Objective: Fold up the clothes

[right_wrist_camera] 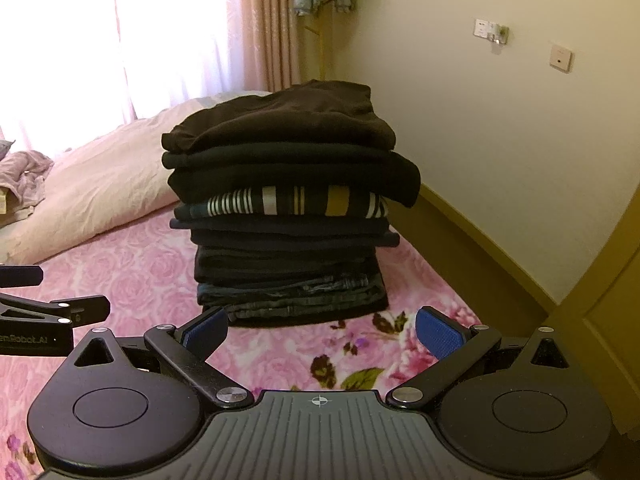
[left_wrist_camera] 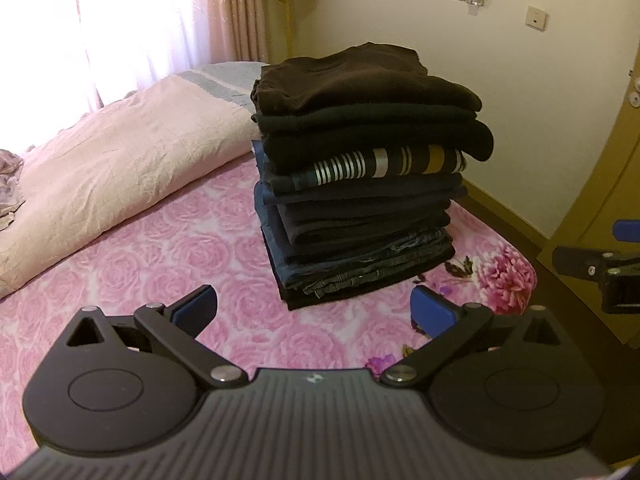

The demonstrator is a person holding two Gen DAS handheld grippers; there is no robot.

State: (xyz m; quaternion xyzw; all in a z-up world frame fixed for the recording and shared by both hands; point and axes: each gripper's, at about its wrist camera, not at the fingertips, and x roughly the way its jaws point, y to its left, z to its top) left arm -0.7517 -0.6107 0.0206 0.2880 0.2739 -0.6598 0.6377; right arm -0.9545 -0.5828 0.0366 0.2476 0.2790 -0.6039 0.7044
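A tall stack of folded dark clothes (left_wrist_camera: 360, 184) stands on the pink floral bed (left_wrist_camera: 160, 248). A dark brown garment (left_wrist_camera: 360, 80) lies on top, a striped one (left_wrist_camera: 384, 164) sits midway and jeans are near the bottom. My left gripper (left_wrist_camera: 314, 308) hangs open just in front of the stack, with nothing between its blue pads. My right gripper (right_wrist_camera: 322, 332) is also open and empty, facing the same stack (right_wrist_camera: 288, 216) from close by. The right gripper's side shows at the edge of the left wrist view (left_wrist_camera: 600, 268), and the left gripper's side (right_wrist_camera: 40, 316) in the right wrist view.
A rolled pale pink quilt (left_wrist_camera: 120, 168) lies along the bed's left side. Crumpled fabric (right_wrist_camera: 24, 176) sits at the far left. Behind are a bright curtained window (left_wrist_camera: 140, 20), a cream wall with sockets and a wooden door (left_wrist_camera: 600, 184) on the right. The bed's edge (left_wrist_camera: 520, 264) runs beside the stack.
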